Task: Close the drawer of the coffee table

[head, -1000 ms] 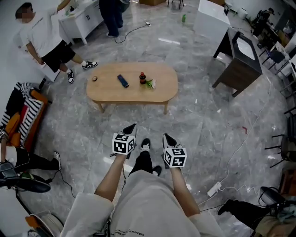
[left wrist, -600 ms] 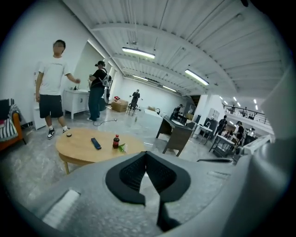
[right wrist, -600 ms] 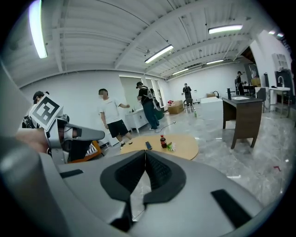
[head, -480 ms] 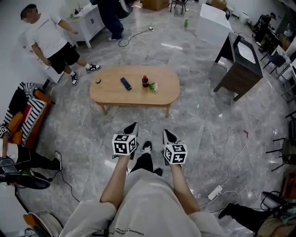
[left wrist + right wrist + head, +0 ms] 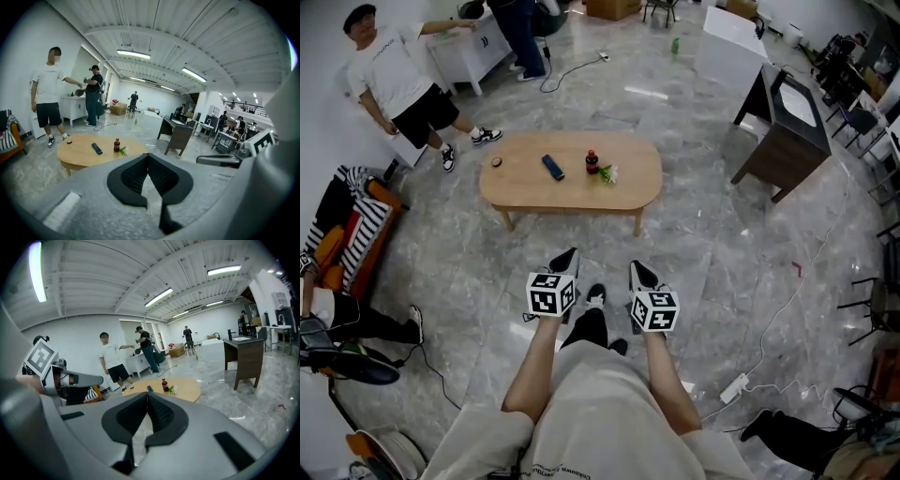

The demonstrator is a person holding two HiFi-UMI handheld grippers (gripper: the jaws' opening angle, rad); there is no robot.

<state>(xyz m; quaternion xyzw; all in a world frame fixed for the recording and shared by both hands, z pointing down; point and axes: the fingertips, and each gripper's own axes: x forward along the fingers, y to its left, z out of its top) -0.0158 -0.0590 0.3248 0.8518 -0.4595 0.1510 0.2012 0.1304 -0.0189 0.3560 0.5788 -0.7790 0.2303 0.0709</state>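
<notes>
A: Bystander in the white top [image 5: 394, 80] has swung an arm out to the white cabinet [image 5: 467, 42] beyond the coffee table [image 5: 525, 192] since a second ago. Both claws sit as before, well short of the table's near side.

B: Claw state?

A: Left claw [image 5: 570, 255] is clenched, pads meeting, nothing between them. Right claw [image 5: 636, 269] same: clenched, empty.

B: Where's the drawer?

A: Can't make it out. The near side of the coffee table shows only the top's edge and the legs. No front panel or gap shows in any view. Probably tucked under the overhang or on another side.

B: Handling?

A: My guess: stiff wooden box on runners, light, slides easily. No grasp needed. Set the clenched claw tips flat on the middle of the drawer front and push straight in. An off-centre push would likely rack it.

B: Risks?

A: Table looks light and the floor [image 5: 712, 253] is polished stone, so a hard shove may skate the whole table. Bottle [image 5: 592, 161] stands upright near the middle of the tabletop [image 5: 628, 178], with the remote [image 5: 550, 166] just left of it. A jolt could tip the bottle. Push slowly, ease off at the stop.
</notes>
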